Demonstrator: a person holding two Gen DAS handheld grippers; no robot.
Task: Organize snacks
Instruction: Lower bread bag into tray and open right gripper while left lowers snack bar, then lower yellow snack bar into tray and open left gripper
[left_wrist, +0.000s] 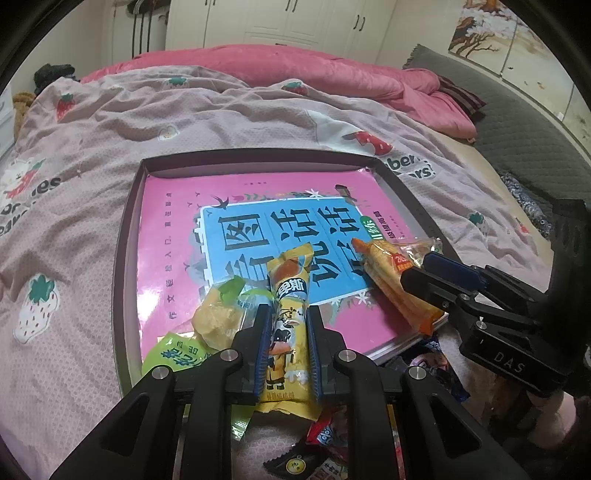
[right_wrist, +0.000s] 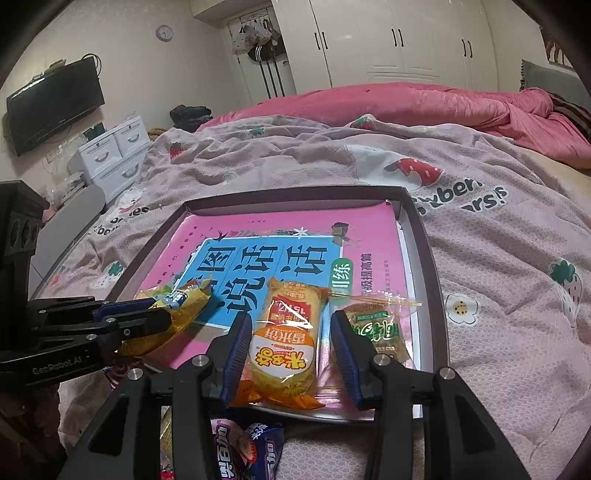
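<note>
Clamping a yellow snack stick (left_wrist: 287, 325), the left gripper (left_wrist: 286, 314) should lower it flat beside the orange rice-cracker pack (right_wrist: 284, 343); right gripper (right_wrist: 291, 325) spread wide around that.

Both wrist views look closely forward onto the shared tray (left_wrist: 127, 236), side by side.

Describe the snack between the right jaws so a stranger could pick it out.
Start at the dark tray on the bed, lined with a pink book. On the book's near edge lies the orange rice cracker packet. It is round-fronted, unlike the green-labelled clear packet to its right.
</note>
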